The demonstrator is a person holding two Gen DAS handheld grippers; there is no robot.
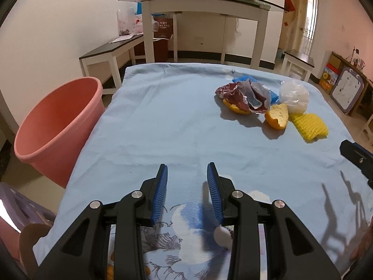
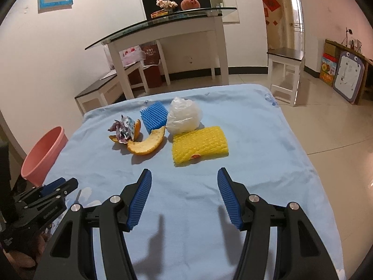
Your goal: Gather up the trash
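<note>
Both tools hover empty above the near part of a table draped in a light blue cloth [image 2: 209,210]. The left gripper [image 1: 187,170] has its jaws set narrow with nothing between them; the right gripper [image 2: 184,175] stands wider, also holding nothing, and faces the trash straight on.

The trash sits bunched toward the far edge of the table: a yellow foam net [image 2: 200,144] nearest the right tool, a crumpled clear plastic bag [image 2: 184,116] just behind it, a blue foam net [image 2: 153,115] beside that, an orange peel [image 2: 146,143] leaning in front, and a crumpled wrapper [image 2: 123,128] lying on a second peel. The pieces touch or overlap, so lifting one may drag a neighbour.

The pink bin [image 1: 58,126] stands on the floor against the table's left edge (its mouth tilted open toward the table) — probably set there so trash can be carried sideways and dropped over that edge. That favours the left tool for the drop.

Bare cloth lies between the grippers and the pile, and between pile and left edge — the path looks unobstructed.
</note>
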